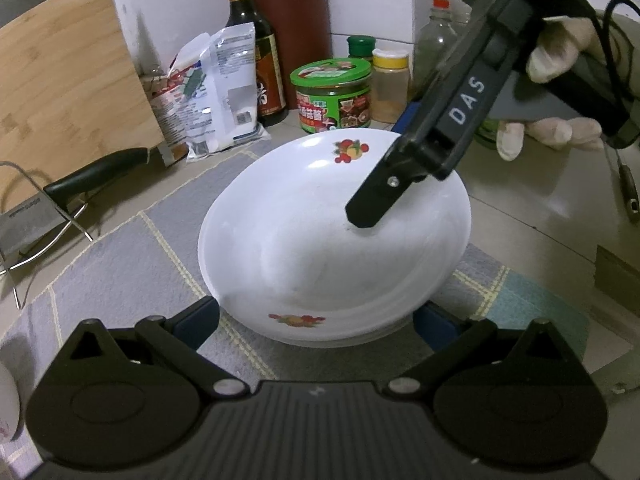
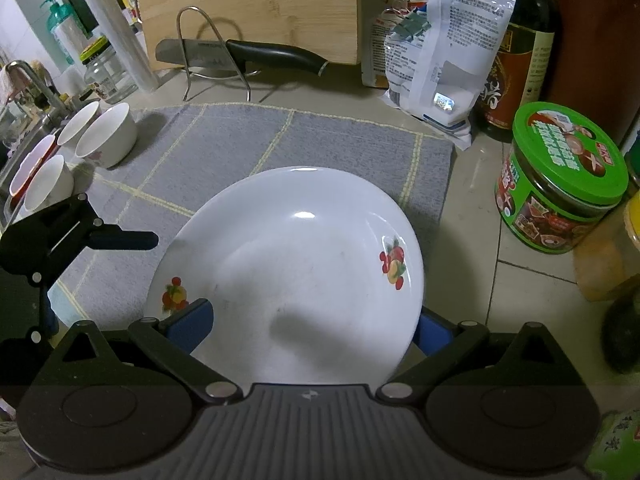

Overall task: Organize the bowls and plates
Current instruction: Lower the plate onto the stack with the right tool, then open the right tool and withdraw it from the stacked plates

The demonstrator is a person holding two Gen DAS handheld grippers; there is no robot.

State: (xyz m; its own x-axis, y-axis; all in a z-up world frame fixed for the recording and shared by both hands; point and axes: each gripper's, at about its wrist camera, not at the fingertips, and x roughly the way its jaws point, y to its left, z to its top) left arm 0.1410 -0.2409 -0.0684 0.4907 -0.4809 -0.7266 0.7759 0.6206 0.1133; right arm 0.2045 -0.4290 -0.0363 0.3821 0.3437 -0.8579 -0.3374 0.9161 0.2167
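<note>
Mat-borne plate (image 2: 288, 264) between right tongs (image 2: 308, 328).

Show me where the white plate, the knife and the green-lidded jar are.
white plate (image 2: 296, 264): right wrist view, bare centre.
knife (image 2: 276, 54): right wrist view, black handle.
green-lidded jar (image 1: 332, 98): left wrist view, label side.

A tiled countertop (image 2: 476, 184) is covered in part by a grey checked mat (image 2: 248, 144). On the mat white bowls (image 2: 106, 136) and a plate (image 2: 288, 264) are placed; beside it a green-lidded jar (image 2: 560, 184) stands.
</note>
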